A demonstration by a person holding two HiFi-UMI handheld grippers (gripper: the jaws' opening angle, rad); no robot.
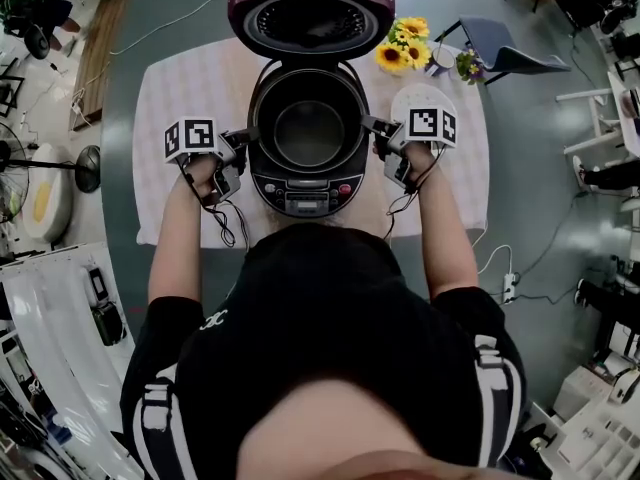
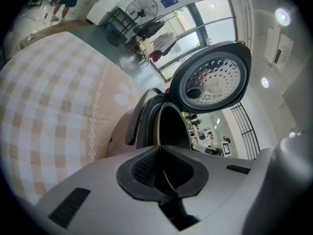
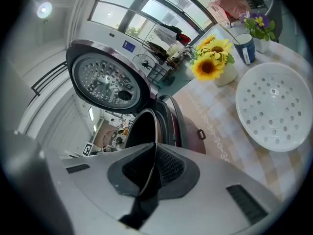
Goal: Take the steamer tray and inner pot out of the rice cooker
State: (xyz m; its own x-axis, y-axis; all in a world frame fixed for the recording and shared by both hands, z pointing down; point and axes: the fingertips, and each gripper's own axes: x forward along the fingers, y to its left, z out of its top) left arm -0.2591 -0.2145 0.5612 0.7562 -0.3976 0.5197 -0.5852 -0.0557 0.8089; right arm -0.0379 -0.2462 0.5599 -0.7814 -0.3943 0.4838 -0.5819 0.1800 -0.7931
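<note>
Above the tablecloth [image 1: 180, 78], left gripper [image 1: 250, 136] and right gripper [image 1: 372, 126] pinch the inner pot [image 1: 308, 133] rim.

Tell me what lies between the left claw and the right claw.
The inner pot, seated in the open rice cooker; left claw and right claw each pinch its rim. Head view shows this.
</note>
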